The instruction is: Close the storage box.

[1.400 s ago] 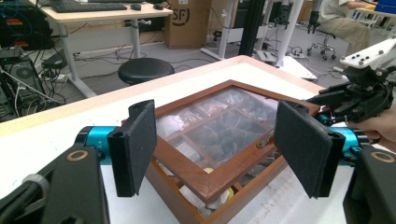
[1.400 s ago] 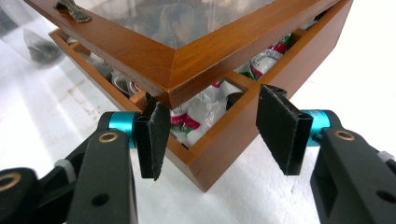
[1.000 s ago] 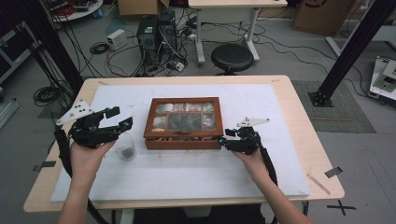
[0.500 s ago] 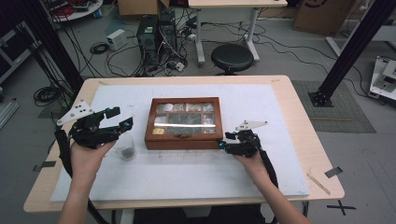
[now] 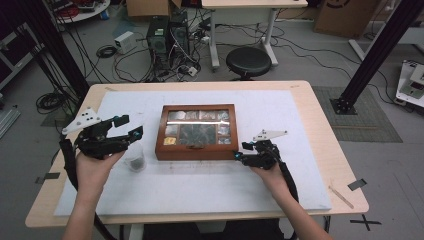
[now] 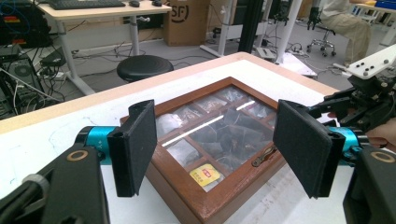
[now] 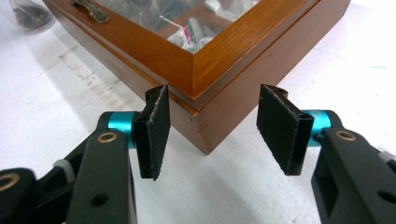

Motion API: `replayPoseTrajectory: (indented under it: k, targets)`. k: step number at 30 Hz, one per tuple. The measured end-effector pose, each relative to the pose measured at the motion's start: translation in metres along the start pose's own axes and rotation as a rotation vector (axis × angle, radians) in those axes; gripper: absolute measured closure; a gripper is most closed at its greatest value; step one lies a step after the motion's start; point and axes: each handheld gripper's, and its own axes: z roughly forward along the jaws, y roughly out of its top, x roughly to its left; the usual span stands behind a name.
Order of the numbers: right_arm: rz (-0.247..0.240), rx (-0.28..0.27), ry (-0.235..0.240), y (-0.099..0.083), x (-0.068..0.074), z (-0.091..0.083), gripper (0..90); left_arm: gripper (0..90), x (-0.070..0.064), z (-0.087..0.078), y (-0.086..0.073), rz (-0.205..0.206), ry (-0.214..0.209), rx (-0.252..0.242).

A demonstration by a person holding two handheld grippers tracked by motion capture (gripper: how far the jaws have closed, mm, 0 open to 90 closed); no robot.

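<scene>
A brown wooden box with a glass lid lies closed at the table's middle, with packets in compartments under the glass. My left gripper is open to the box's left, held above the table. Between its jaws in the left gripper view I see the box, a yellow packet and a metal latch. My right gripper is open at the box's near right corner. In the right gripper view that corner stands just ahead of the pads, apart from them.
A small glass jar with dark contents stands on the white mat just left of the box, under the left gripper; it also appears as the jar beyond the box front. A stool and cables lie beyond the table.
A bright reflection stripe has appeared across the glass lid. The right gripper has shifted slightly along the box's near right corner. The left gripper has hardly moved.
</scene>
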Motion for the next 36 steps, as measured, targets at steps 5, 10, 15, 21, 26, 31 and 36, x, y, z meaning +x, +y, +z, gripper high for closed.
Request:
replayPoseTrajectory:
  k: [5, 10, 15, 21, 26, 31, 36]
  targets:
    - [-0.019, -0.059, -0.041, 0.009, -0.002, -0.015, 39.9, 30.3, 0.001, -0.002, 0.001, 0.001, 0.005, -0.01]
    - [-0.009, -0.14, -0.071, 0.019, -0.009, -0.034, 32.9, 30.3, 0.002, -0.004, 0.002, 0.003, 0.01, -0.019]
    - [0.0, -0.191, -0.081, 0.027, -0.017, -0.052, 28.2, 30.0, 0.004, -0.005, 0.004, 0.003, 0.015, -0.03]
    - [-0.004, -0.229, -0.107, 0.038, -0.024, -0.067, 24.9, 29.8, 0.004, -0.001, 0.007, 0.011, 0.013, -0.038]
    - [-0.008, -0.248, -0.117, 0.047, -0.027, -0.077, 24.9, 29.9, 0.005, 0.003, 0.006, 0.014, 0.012, -0.033]
    - [0.0, -0.261, -0.126, 0.056, -0.03, -0.084, 24.9, 29.8, 0.004, 0.004, 0.006, 0.021, 0.015, -0.031]
    - [-0.001, -0.275, -0.136, 0.054, -0.032, -0.087, 24.0, 29.8, 0.007, 0.003, 0.004, 0.015, 0.026, -0.041]
